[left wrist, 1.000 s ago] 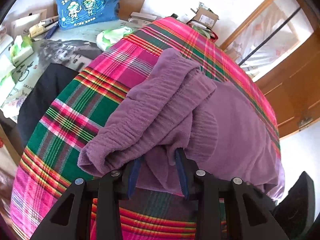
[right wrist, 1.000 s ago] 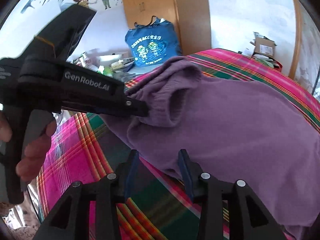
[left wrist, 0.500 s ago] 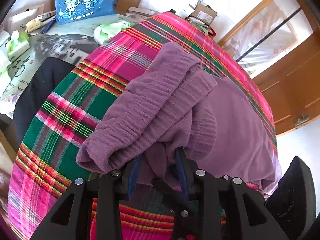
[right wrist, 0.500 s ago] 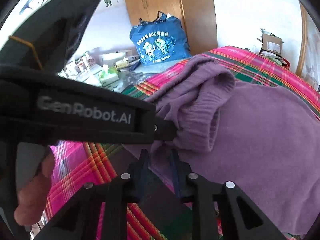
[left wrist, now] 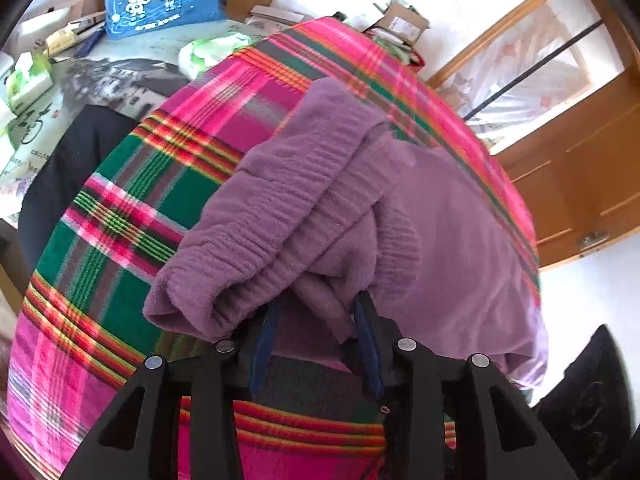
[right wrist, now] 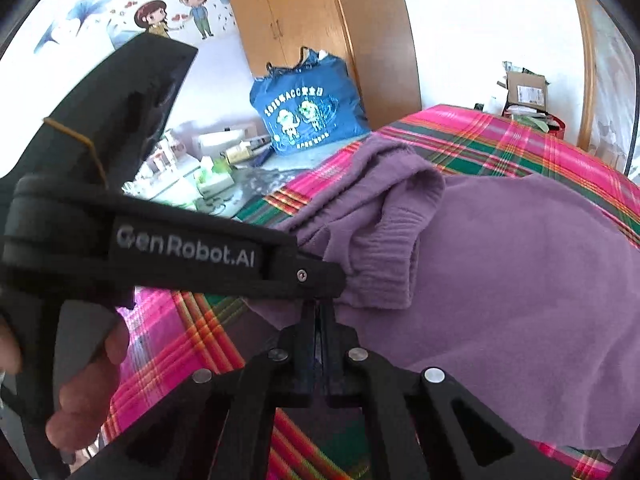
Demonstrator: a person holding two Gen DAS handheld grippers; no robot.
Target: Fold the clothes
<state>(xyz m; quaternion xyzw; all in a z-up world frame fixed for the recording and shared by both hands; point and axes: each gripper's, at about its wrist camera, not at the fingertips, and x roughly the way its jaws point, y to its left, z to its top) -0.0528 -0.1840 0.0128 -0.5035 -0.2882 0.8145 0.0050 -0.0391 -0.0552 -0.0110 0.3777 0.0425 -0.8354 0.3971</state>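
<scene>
A purple knit sweater (left wrist: pixel 460 240) lies spread on a pink and green plaid blanket (left wrist: pixel 132 200). Its ribbed sleeve (left wrist: pixel 288 216) is folded over the body. My left gripper (left wrist: pixel 316 312) is open at the sweater's near edge, with the sleeve draped over and between its blue-padded fingers. In the right wrist view the sweater (right wrist: pixel 520 280) fills the right side. My right gripper (right wrist: pixel 318 312) is shut on the sweater's near edge, just below the tip of the left gripper (right wrist: pixel 336 276), which crosses in from the left and hides its fingertips.
A blue printed bag (right wrist: pixel 308 116) stands against a wooden wardrobe (right wrist: pixel 320 20) behind the bed. A cluttered side table (left wrist: pixel 48 80) with boxes and packets is at the left. A dark cloth (left wrist: pixel 72 176) lies off the blanket's left edge. A hand (right wrist: pixel 92 380) holds the left gripper's handle.
My right gripper has moved in under the left gripper's tip and gone from open to shut on the sweater's edge. The left gripper has stayed in place with its fingers apart.
</scene>
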